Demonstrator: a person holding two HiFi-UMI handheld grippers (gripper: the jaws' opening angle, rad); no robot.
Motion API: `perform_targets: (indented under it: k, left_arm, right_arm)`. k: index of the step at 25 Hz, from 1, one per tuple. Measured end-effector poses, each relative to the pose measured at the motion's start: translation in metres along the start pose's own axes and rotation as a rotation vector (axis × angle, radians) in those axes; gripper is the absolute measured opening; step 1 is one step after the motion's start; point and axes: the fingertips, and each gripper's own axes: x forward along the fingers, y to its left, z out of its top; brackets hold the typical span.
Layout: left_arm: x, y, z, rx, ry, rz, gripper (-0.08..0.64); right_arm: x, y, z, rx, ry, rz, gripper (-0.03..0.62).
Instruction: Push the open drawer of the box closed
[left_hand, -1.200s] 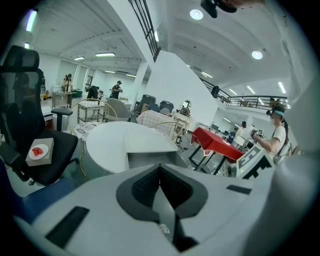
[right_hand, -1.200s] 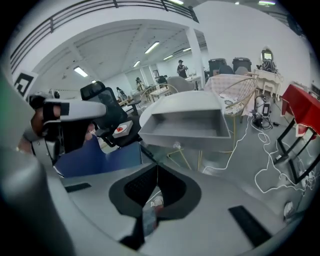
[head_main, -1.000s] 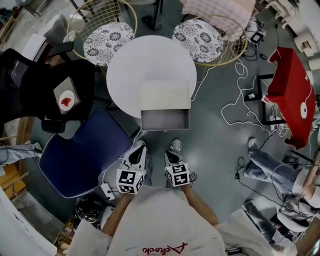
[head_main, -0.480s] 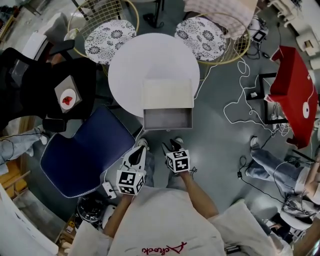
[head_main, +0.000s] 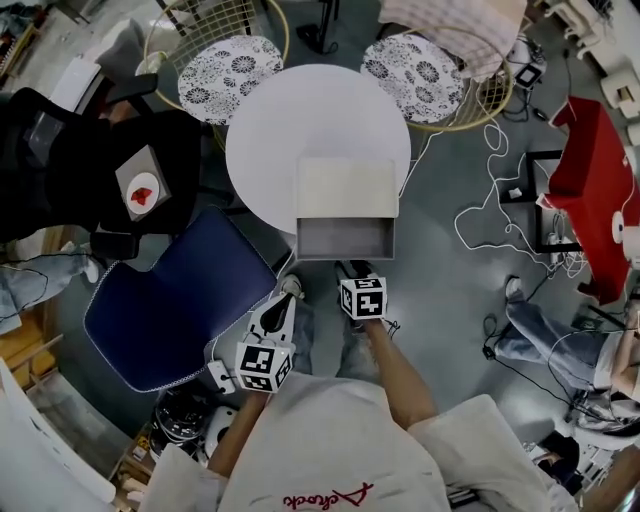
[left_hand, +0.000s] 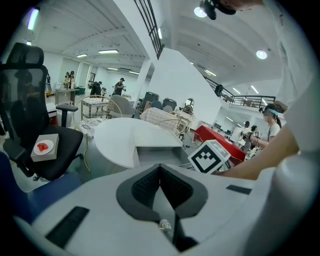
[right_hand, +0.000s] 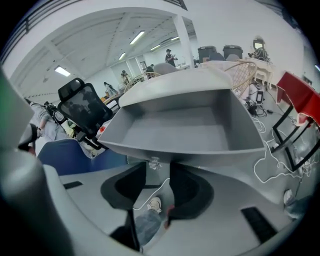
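Left claw (head_main: 280, 310) is clenched on nothing, its pads pressed together, and it hangs low on the near left, close to the person's body and well back from the work. Right of it, the right claw (head_main: 355, 272) is released: its jaws have just been opening and then eased in a touch, and nothing is pinched between them. It sits just at the near face of the drawer (head_main: 345, 238), with the small knob (right_hand: 154, 162) on that face right ahead of the gap between its jaws. Whether the tips already touch the front I cannot tell.

That drawer stands pulled out and empty from the pale box (head_main: 346, 185), which rests on the near part of the round white desk (head_main: 270, 140); the drawer juts past the desk's near rim. Its front runs left to right, straight across the right claw's line, and the box lies directly beyond. So the push should go straight away from the person, and the right hand is plainly the nearer one for it
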Motion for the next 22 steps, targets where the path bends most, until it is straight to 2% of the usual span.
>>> perform_targets:
  k: [1, 3, 4, 22]
  left_arm:
    - [0.000, 0.002, 0.001, 0.000, -0.001, 0.003, 0.012]
    - [-0.001, 0.005, 0.001, 0.000, -0.002, 0.010, 0.012]
    - [-0.002, 0.007, 0.001, 0.000, -0.002, 0.012, 0.012]
    - [-0.002, 0.009, 0.004, -0.011, -0.017, 0.020, 0.012]
  right_arm:
    - [0.001, -0.002, 0.002, 0.012, 0.006, -0.010, 0.144]
    - [0.002, -0.002, 0.003, 0.002, 0.018, -0.017, 0.133]
    - [0.002, 0.000, 0.003, -0.015, 0.022, -0.019, 0.085]
    - [0.003, 0.000, 0.022, -0.052, 0.018, -0.045, 0.081]
